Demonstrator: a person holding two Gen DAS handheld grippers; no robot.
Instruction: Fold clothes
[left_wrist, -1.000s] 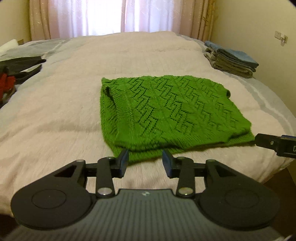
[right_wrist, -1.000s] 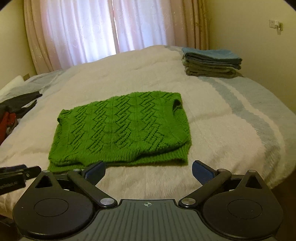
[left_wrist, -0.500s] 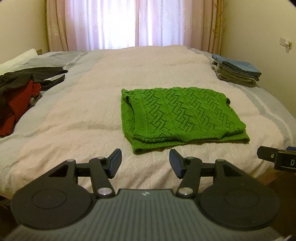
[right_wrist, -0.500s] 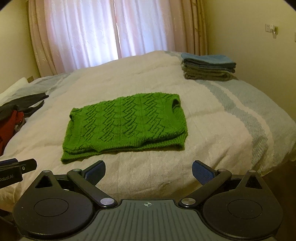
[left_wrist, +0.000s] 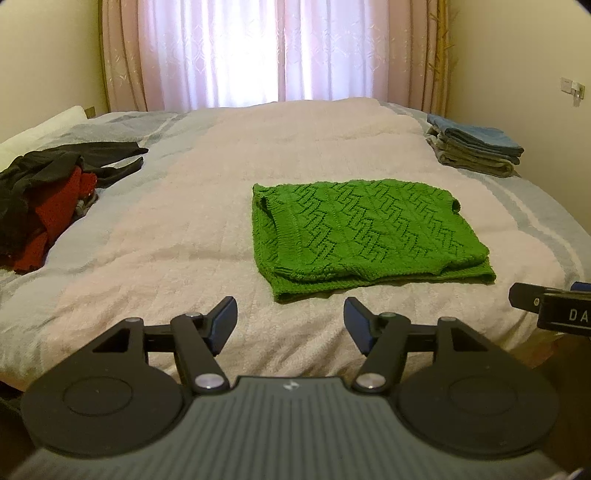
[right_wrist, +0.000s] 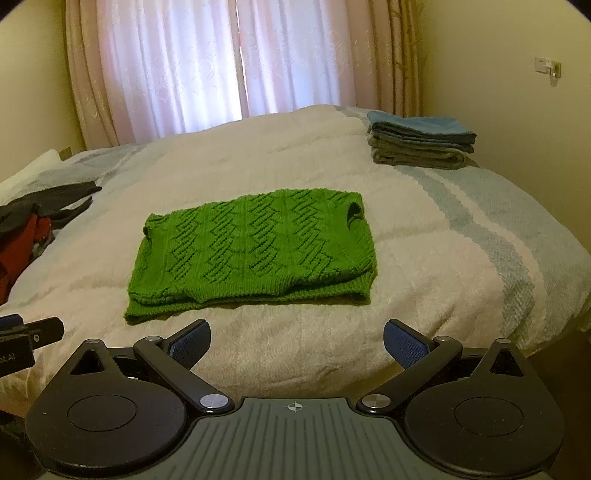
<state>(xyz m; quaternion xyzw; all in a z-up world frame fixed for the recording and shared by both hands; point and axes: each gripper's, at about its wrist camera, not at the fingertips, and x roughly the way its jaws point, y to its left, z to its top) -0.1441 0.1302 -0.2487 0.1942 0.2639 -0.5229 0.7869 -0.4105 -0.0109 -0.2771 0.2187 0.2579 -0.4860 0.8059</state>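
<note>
Left gripper (left_wrist: 290, 319) was released, nothing between its blue pads; jaws had just been opening wider while it backed off and rose away from the green cable-knit sweater vest (left_wrist: 364, 230). A second ago its fingertips sat right at the vest's near hem; now the hem lay ahead of and slightly right of the fingertips, apart from them, with bare blanket between. Right gripper (right_wrist: 297, 341) was spread wide too, empty, and had also pulled back from the vest; vest sat ahead and slightly left of it, apart.

Vest lay folded into a flat rectangle, layers stacked, on the pale fuzzy blanket of the bed (left_wrist: 192, 236), untouched by either tool. Shape unchanged over the last second.

Judgement: the fold on this item looked finished and both grippers had let go. Likely next, either move the vest to the stack of folded blue and grey clothes (right_wrist: 419, 142) far ahead-right of the right gripper, or fetch from the heap of unfolded black and red garments (left_wrist: 48, 195) far left of the left gripper. Cannot tell which.
</note>
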